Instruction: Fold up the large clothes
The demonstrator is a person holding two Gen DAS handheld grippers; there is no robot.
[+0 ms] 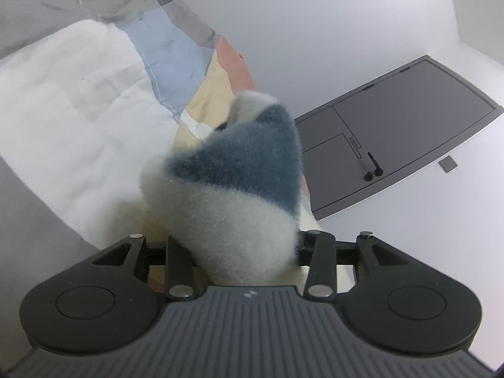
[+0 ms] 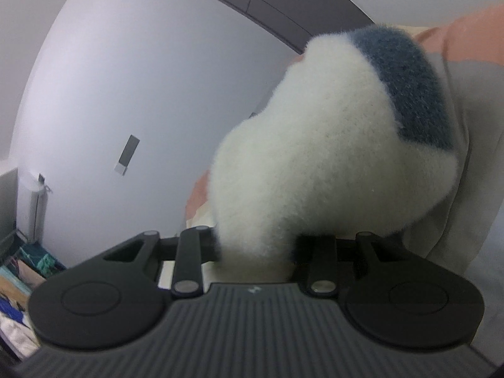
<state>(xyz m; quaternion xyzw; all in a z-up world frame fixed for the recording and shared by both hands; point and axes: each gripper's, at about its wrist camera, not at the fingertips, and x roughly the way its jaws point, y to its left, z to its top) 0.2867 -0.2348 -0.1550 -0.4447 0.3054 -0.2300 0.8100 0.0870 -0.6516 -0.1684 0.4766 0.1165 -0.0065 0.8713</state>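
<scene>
Fuzzy fleece garment [image 1: 233, 189] bunched in both jaws, left and right; pale table [image 1: 346, 31] beyond.

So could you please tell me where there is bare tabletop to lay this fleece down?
Bare white table lies between the patchwork garment and the dark mat. Left of that, clothing covers it. The fleece blocks the foreground.

No readable text, labels, numbers anywhere (small round emblem on each gripper body, too blurred).

fleece garment [image 1: 233, 186] lies on the table [image 1: 346, 31], left of the mat [image 1: 409, 119].
</scene>
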